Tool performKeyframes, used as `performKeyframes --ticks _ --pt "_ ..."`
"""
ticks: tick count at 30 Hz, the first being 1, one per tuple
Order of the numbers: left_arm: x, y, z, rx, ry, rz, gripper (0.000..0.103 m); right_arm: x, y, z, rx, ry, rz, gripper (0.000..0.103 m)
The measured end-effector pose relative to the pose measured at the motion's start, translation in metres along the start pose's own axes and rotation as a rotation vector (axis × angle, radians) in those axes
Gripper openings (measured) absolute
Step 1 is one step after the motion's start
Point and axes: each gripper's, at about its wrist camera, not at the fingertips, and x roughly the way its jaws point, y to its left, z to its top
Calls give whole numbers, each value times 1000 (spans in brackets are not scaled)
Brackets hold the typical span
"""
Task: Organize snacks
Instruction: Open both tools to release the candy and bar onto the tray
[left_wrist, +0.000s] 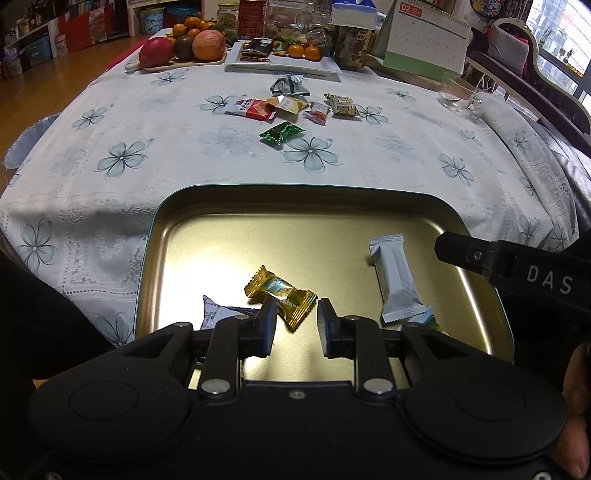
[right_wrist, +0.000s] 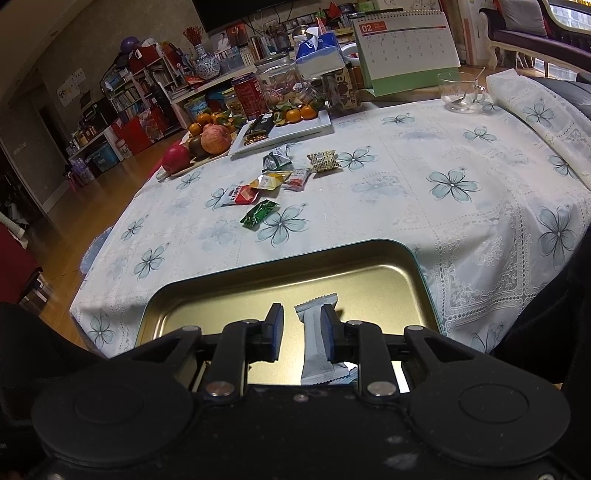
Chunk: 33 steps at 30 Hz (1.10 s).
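Note:
A gold metal tray (left_wrist: 295, 206) sits at the table's near edge; it also shows in the right wrist view (right_wrist: 295, 266). In it lie a gold-wrapped snack (left_wrist: 284, 297), a grey-white bar (left_wrist: 397, 280) and a white packet (left_wrist: 216, 314). My left gripper (left_wrist: 295, 325) is open and empty just above the gold snack. My right gripper (right_wrist: 301, 332) is open over the grey-white bar (right_wrist: 314, 339), not gripping it; its finger (left_wrist: 465, 251) shows at the right of the left wrist view. Several loose snacks lie mid-table: a green packet (left_wrist: 281, 133), a red-white packet (left_wrist: 249, 108), others (left_wrist: 340, 103).
A fruit board (left_wrist: 184, 48) and a white plate (left_wrist: 280, 61) with snacks and oranges stand at the back. Jars, a tissue box (left_wrist: 352, 16) and a desk calendar (left_wrist: 424, 37) stand behind them. A glass cup (left_wrist: 456, 94) stands far right.

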Motion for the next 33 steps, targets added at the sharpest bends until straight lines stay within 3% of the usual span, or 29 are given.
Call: performKeyframes --ticks 13,16,21,28,33 --pt "-4 2 0 -19 -54 92 36 2 0 -1 3 2 -27 31" --pt "-9 3 1 -26 -93 114 52 2 1 -3 -6 -11 -51 31" --pt "-17 8 3 -50 -148 128 54 3 2 -4 -11 -31 -86 32" --pt "-12 15 5 -113 -126 128 54 3 4 -6 -36 -36 -80 55" --pt "-17 11 0 -134 -184 206 54 4 6 -7 -53 -66 -118 56"
